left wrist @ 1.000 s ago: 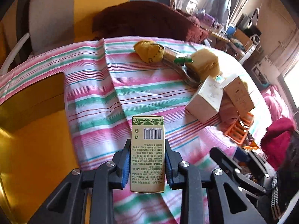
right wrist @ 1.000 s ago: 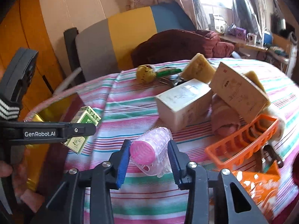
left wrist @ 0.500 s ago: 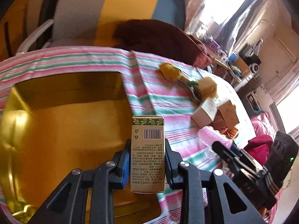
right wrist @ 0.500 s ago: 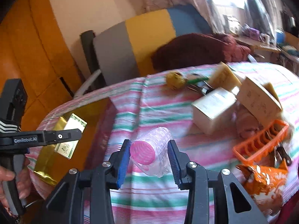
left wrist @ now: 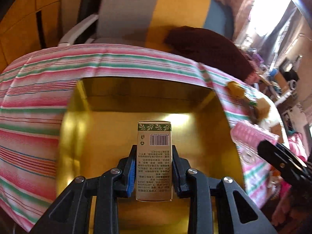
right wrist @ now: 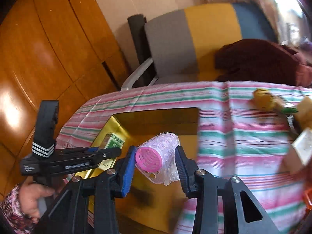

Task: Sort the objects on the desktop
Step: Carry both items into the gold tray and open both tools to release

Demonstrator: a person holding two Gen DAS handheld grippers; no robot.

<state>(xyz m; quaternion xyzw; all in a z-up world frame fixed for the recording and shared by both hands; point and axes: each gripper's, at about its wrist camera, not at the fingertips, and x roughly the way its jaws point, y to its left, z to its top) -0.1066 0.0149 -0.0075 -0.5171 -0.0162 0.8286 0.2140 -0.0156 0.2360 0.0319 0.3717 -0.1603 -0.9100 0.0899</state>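
My left gripper (left wrist: 154, 152) is shut on a small green-and-tan carton (left wrist: 154, 156) with a barcode, held over the open gold box (left wrist: 78, 136) on the striped tablecloth. In the right wrist view the same carton (right wrist: 114, 141) shows at the tip of the left gripper (right wrist: 109, 152), above the gold box (right wrist: 109, 130). My right gripper (right wrist: 155, 152) is shut on a pink hair roller (right wrist: 156, 154) in a clear plastic case, over the box's right part. That roller (left wrist: 251, 136) also appears at the right in the left wrist view.
A striped cloth (left wrist: 35, 97) covers the table. A yellow soft toy (right wrist: 263, 98), tan blocks and a white carton (right wrist: 303, 145) lie at the right. A grey-yellow-blue chair (right wrist: 195, 39) with a dark red garment (right wrist: 257, 58) stands behind. A hand (right wrist: 33, 197) holds the left gripper.
Both grippers swung left from the cluttered side of the table to above the gold box, each keeping its object. The box now fills the middle of the left wrist view.
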